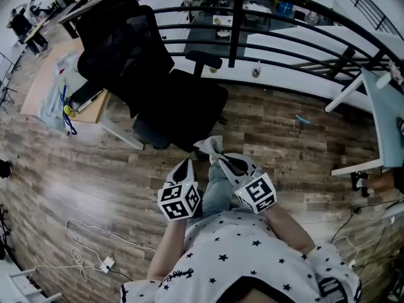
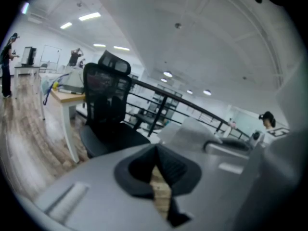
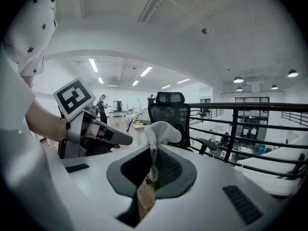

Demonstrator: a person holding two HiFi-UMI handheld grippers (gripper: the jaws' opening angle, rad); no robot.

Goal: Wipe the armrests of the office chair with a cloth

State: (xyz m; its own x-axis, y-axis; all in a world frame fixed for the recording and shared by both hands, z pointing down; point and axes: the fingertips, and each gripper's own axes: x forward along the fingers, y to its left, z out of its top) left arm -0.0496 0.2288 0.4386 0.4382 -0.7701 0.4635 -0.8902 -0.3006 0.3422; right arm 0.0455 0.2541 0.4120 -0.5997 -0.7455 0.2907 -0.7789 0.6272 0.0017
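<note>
Between the jaws of the right gripper (image 3: 153, 163) the cloth (image 3: 161, 133) is pinched tight, bunched ahead as a wiping pad. The left gripper (image 2: 157, 153) sits pressed together, empty. Beyond, the office chair (image 1: 151, 81) waits, its armrest (image 1: 203, 59) well apart, likely untouched.

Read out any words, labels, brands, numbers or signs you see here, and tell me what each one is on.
No text here can be read with confidence.
Left gripper and right gripper: their cubes show black-and-white square patterns, no letters.
White star-print shirt: dark script near the hem, too small to read.
White crumpled cloth held in the right gripper: no print visible.
</note>
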